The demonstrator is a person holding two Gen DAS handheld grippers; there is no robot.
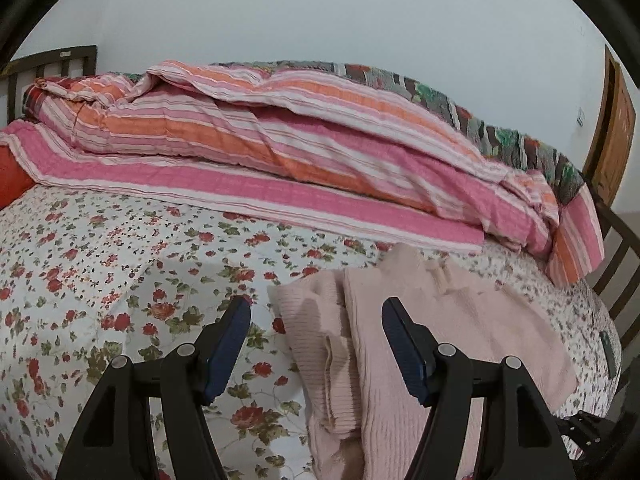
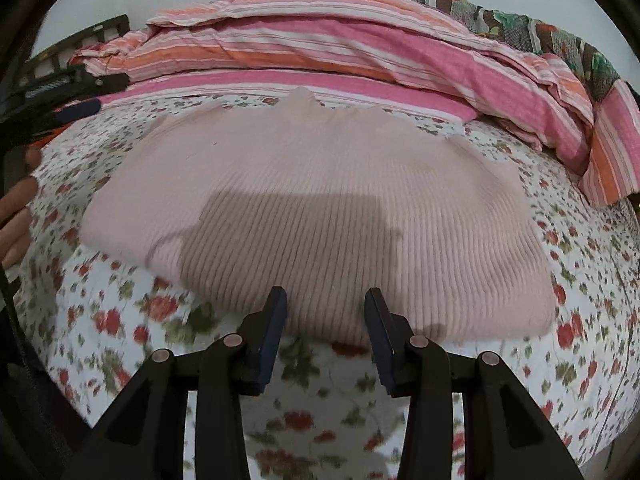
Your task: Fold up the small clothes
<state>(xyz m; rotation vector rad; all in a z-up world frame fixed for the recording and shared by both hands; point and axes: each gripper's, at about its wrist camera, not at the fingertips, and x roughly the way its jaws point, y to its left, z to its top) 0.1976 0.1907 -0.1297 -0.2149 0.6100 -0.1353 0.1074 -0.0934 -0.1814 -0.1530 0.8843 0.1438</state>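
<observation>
A pale pink ribbed knit garment [image 2: 320, 208] lies folded on the floral bedsheet [image 2: 120, 340]. In the left wrist view the garment [image 1: 400, 360] lies to the right, its folded layers showing along its left edge. My left gripper [image 1: 316, 312] is open and empty, over the garment's left edge. My right gripper [image 2: 326, 300] is open and empty, at the garment's near edge. The left gripper also shows in the right wrist view [image 2: 76, 108] at the far left, with a hand [image 2: 16, 208] on it.
A pink and orange striped quilt [image 1: 280, 152] is piled along the far side of the bed, also in the right wrist view [image 2: 360, 40]. A dark wooden bed frame [image 1: 616, 256] runs on the right. A wooden door [image 1: 612, 136] stands beyond.
</observation>
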